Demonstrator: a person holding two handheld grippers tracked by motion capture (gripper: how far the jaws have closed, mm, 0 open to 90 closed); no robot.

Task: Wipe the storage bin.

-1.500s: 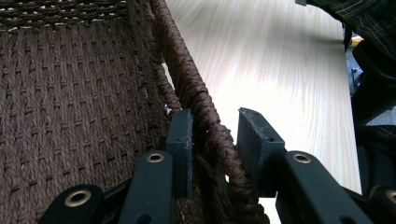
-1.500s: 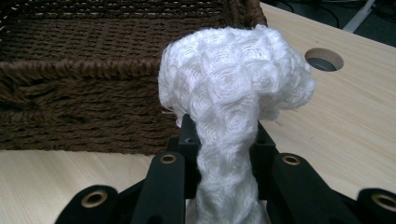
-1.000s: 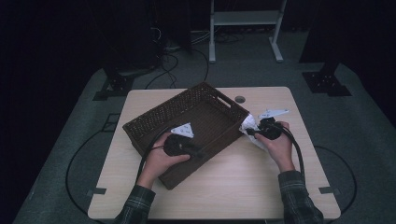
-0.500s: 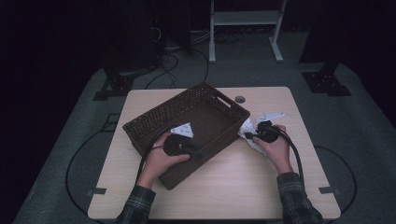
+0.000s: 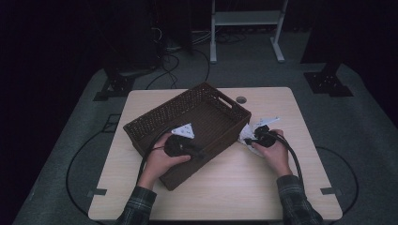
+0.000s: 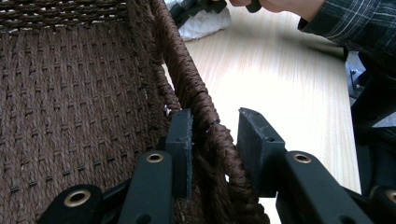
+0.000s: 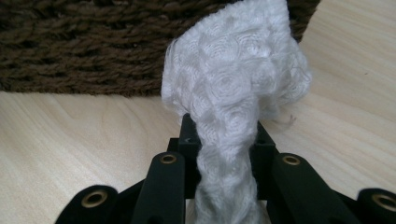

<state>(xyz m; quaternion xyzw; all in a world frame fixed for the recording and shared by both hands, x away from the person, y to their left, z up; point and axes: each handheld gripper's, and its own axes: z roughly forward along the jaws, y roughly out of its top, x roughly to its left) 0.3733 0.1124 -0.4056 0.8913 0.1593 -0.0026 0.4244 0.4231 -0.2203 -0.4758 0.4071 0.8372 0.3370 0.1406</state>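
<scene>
A dark brown woven basket [image 5: 155,117] stands slantwise on the wooden table [image 5: 234,187]. My left gripper [image 5: 202,153] grips its near wall; in the left gripper view the jaws [image 6: 212,128] straddle the braided rim [image 6: 187,79], one pad inside and one outside. The inside of the basket [image 6: 70,93] looks bare. Just right of the basket, my right gripper [image 5: 251,138] is shut on a white fluffy cloth [image 5: 245,135]. In the right gripper view the cloth [image 7: 238,70] bunches up out of the jaws [image 7: 223,135], low over the tabletop in front of the basket's outer wall [image 7: 93,42].
A round cable hole [image 5: 241,100] sits in the table behind the basket. Bare wood stretches in front of both hands [image 5: 225,173]. Beyond the table are dark stand feet [image 5: 328,82], a white frame [image 5: 244,28] and floor cables [image 5: 173,61].
My right gripper has sunk a little toward the table with the cloth in it. The left gripper and the basket have stayed where they were.
</scene>
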